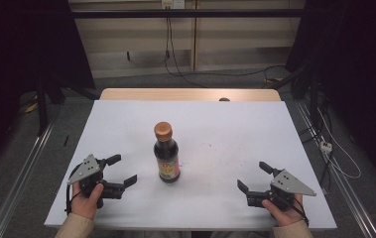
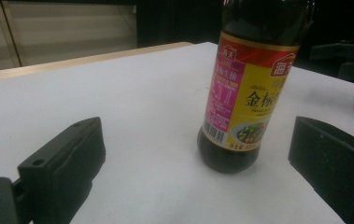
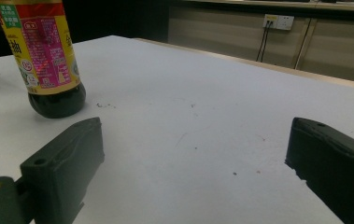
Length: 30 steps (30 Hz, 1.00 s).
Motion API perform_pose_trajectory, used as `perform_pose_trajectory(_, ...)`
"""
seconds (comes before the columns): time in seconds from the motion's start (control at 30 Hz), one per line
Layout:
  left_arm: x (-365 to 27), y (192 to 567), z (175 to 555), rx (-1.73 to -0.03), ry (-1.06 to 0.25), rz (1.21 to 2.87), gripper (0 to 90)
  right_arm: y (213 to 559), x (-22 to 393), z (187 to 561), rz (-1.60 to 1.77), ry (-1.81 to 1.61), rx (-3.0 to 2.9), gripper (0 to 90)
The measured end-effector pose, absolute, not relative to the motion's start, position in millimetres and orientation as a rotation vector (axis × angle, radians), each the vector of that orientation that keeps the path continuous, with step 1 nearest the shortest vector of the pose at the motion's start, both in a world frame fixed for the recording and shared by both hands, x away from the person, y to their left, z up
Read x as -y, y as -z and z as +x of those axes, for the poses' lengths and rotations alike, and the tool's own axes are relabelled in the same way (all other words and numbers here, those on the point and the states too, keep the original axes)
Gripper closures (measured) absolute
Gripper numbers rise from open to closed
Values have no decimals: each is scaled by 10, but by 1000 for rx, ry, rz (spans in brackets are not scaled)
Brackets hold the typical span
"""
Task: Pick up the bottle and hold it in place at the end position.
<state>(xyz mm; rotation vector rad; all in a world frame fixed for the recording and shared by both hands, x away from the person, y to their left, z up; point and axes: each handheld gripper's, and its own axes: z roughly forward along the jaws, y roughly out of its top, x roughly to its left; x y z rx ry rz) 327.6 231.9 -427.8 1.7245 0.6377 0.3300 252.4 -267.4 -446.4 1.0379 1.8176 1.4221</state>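
The dark glass sauce bottle with an orange cap and yellow label (image 1: 166,153) stands upright mid-table (image 1: 235,129); left gripper (image 1: 122,171) and right gripper (image 1: 253,176) flank it, jaws wide, empty.

- Bottle (image 2: 240,93), front label: red corner badges at the upper left and upper right, each with white Chinese characters, "海天".
- Same label, yellow field: large dark characters "金标", the rest cut off by the curve of the bottle; the line of small print beneath is too small to read.
- Same label, pink panel: white fine print, illegible; a barcode sits below it.
- Bottle (image 3: 41,51), back label: the character "油" on yellow at the left edge; pink panel of fine print, illegible.
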Motion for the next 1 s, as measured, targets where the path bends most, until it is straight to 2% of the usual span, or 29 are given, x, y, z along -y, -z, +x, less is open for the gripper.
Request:
perform_pose_trajectory(0.53,-2213,4240,3280,-613,-308,1704,32,4474,2674,2528,1045,-1416,-1820,36)
perform_pose_trajectory(1.0,-1947,4135,3271,-588,-305,1701,35,4472,2678,2528,1046,-1411,-1812,39)
